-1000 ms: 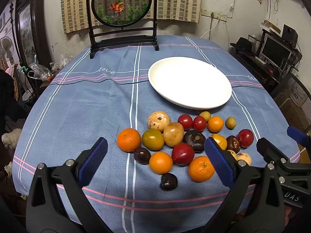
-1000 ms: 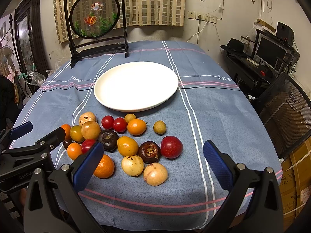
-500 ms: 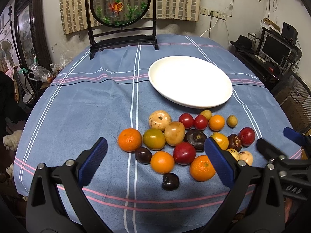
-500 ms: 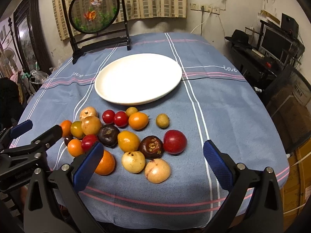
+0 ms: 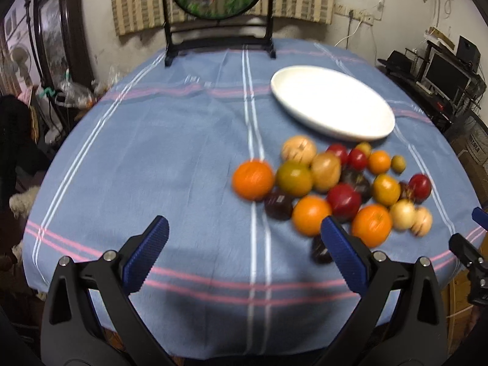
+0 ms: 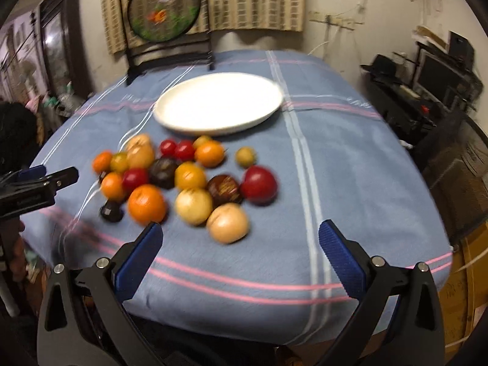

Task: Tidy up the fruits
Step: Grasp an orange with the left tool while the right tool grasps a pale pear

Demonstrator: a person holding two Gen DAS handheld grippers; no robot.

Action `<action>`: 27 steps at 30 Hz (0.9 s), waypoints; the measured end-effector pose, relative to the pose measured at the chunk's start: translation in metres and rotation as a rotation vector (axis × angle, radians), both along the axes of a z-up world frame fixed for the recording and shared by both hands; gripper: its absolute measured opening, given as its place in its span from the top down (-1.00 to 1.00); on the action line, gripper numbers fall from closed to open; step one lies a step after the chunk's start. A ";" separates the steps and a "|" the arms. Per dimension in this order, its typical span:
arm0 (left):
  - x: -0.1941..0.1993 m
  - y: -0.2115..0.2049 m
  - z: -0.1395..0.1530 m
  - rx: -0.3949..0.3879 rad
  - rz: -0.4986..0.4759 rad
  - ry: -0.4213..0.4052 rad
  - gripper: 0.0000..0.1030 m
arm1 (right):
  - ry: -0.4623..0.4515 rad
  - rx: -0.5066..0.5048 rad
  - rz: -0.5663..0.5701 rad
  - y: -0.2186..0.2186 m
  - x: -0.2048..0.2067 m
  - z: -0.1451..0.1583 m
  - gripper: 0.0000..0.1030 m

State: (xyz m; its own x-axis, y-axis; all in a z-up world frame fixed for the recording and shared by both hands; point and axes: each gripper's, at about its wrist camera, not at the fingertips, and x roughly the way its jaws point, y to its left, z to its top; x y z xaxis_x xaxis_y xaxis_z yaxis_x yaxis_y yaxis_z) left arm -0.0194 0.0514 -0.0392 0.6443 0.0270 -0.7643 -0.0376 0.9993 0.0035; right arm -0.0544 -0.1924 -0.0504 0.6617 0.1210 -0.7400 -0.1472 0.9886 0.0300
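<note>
Swinging leftward since half a second ago, the left gripper (image 5: 242, 238) now has bare blue tablecloth (image 5: 158, 158) between its fingers where the fruit pile (image 5: 332, 189) sat before; the pile has slid toward its right finger. Both views are motion-blurred, so both hands are moving. Judgement: this is repositioning ahead of a first pick, not a grasp.

Left gripper: jaws spread wide, nothing between them.

Right gripper (image 6: 241, 238): jaws likewise spread wide and empty. It has closed in on the pile; a pale peach-coloured fruit (image 6: 228, 223) lies just ahead of the gap, with the large red fruit (image 6: 259, 184) beyond it.

White plate (image 6: 170, 122): one, empty, just behind the pile. No fruit moved yet; task at its start.

Count, left to right in the right wrist view (blur makes it approximate):
- orange citrus-like fruits: about five, largest (image 6: 147, 203) at the near edge
- red: four, two small and two larger
- dark purple-brown: about four
- tan or pale yellow: about four
- yellow or greenish: about four, one small fruit (image 6: 245, 156) lying apart on the right

Roughly twenty in all, clustered and mostly touching. One round fish screen (image 6: 164, 7) stands at the far edge.
</note>
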 end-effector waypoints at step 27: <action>0.064 0.033 -0.036 -0.095 -0.042 0.122 -0.96 | 0.129 0.172 0.023 -0.021 0.036 -0.045 0.19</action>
State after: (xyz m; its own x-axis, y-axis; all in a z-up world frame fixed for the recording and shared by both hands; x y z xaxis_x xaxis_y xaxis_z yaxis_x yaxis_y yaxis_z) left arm 0.0450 0.0844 -0.0752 0.5455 -0.0738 -0.8349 -0.0010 0.9961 -0.0887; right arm -0.0186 -0.2139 -0.0955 0.5586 0.2670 -0.7853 -0.1537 0.9637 0.2184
